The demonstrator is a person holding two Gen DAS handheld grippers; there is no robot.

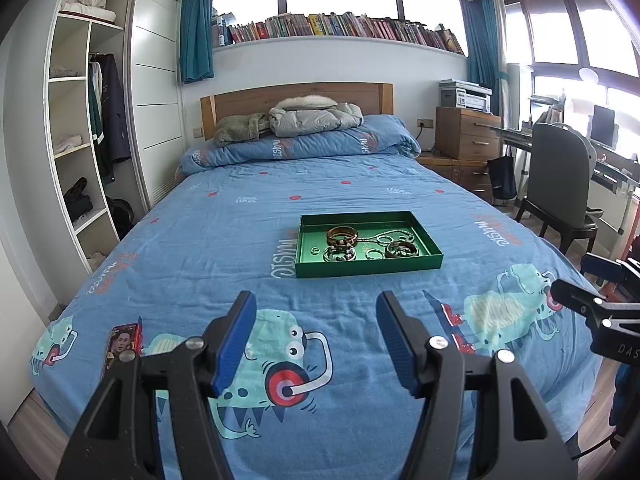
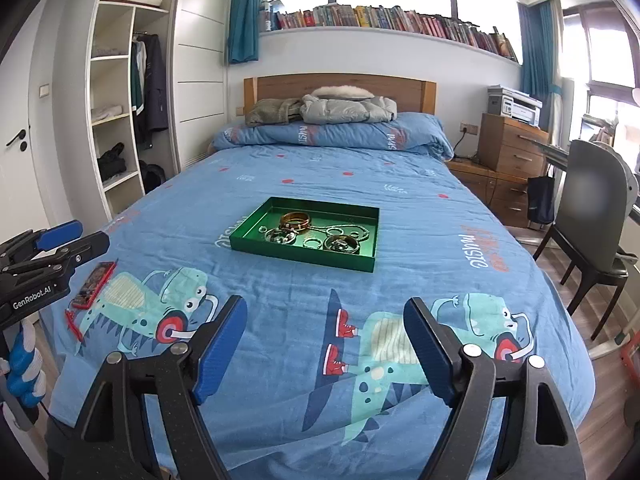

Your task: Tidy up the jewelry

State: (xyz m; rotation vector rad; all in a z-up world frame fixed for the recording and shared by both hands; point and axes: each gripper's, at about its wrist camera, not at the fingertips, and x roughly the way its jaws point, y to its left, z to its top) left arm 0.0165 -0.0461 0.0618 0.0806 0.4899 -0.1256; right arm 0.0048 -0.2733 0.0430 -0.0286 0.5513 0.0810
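While both claws hover near the foot of the bed [image 1: 240, 240], the left gripper [image 1: 316, 340] and right gripper [image 2: 324, 348] gape, grasping nothing; the green tray [image 2: 280, 254] of bangles [image 2: 295, 221] and beads lies mid-bed, well beyond them.

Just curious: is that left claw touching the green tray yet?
Apart. The left wrist view shows bare bedspread between the open left gripper and the green tray.
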